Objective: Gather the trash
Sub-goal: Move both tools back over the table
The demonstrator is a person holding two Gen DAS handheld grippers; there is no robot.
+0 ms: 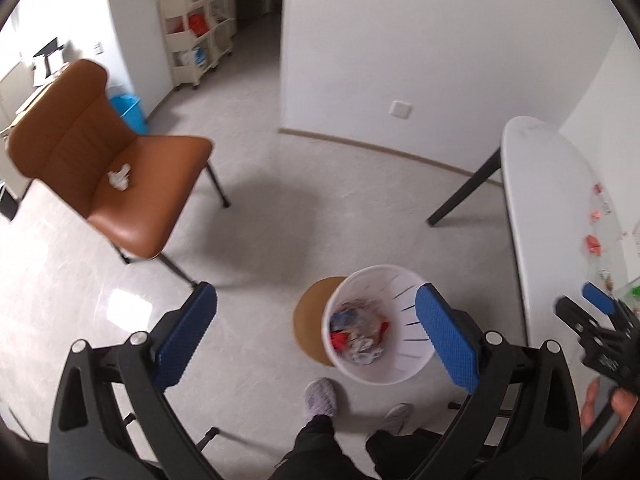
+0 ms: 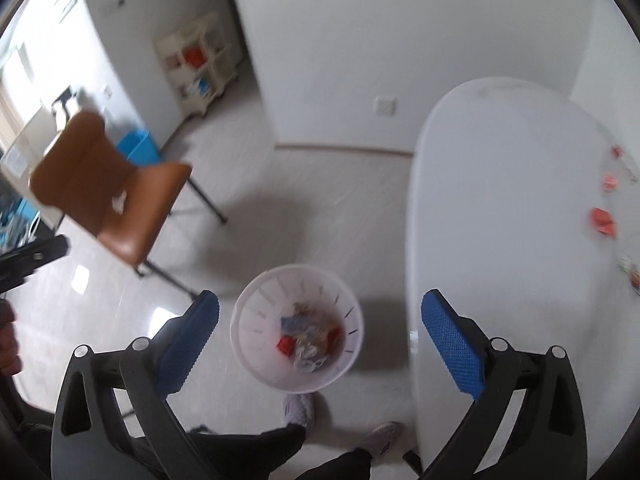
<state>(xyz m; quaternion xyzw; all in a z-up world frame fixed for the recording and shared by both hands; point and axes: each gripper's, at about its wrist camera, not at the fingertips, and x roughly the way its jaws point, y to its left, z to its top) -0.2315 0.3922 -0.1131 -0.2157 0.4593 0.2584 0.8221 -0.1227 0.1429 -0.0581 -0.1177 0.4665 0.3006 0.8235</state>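
Note:
A white slotted waste bin (image 1: 404, 280) stands on the floor beside the white table (image 1: 552, 208); it holds crumpled wrappers and paper (image 1: 360, 332). It also shows in the right wrist view (image 2: 256, 296). A crumpled white tissue (image 1: 119, 177) lies on the brown chair seat (image 1: 152, 184). Small red wrappers (image 2: 602, 220) lie on the table (image 2: 500, 200). My left gripper (image 1: 316, 300) is open and empty, high above the floor and bin. My right gripper (image 2: 320, 304) is open and empty above the bin and table edge; it also shows in the left wrist view (image 1: 592, 300).
A round wooden disc (image 1: 310, 320) lies on the floor by the bin. The person's feet (image 1: 320, 396) stand just before it. A cream shelf cart (image 1: 196, 36) and a blue bin (image 1: 128, 110) stand by the far wall. The black table leg (image 1: 464, 188) slants to the floor.

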